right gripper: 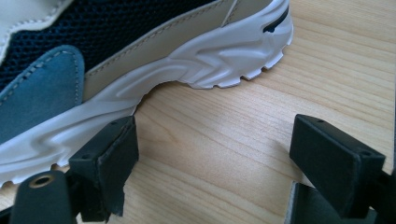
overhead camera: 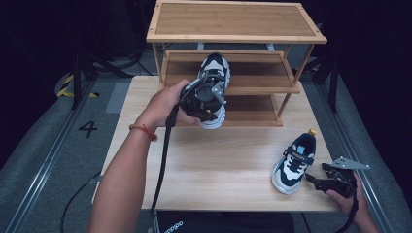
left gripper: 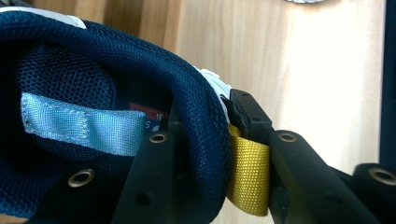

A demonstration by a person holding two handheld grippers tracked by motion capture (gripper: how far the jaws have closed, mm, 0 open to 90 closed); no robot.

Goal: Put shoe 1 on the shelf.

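One sneaker point(overhead camera: 214, 90) clamped in left gripper point(overhead camera: 206, 99) mid-frame at rack point(overhead camera: 233, 29); second sneaker point(overhead camera: 294, 162) lower right waiting beside splayed right gripper point(overhead camera: 316, 182).

Can't really see the heel end of the held shoe point(overhead camera: 214, 65) in the high view, since the left gripper point(overhead camera: 209, 94) and the hand point(overhead camera: 163, 104) sit right in front of it. Left gripper view chops that shoe point(left gripper: 93, 93) off at the top and left edges, tag print too small to read. Right gripper view cuts the second shoe point(right gripper: 140, 60) off top and left.
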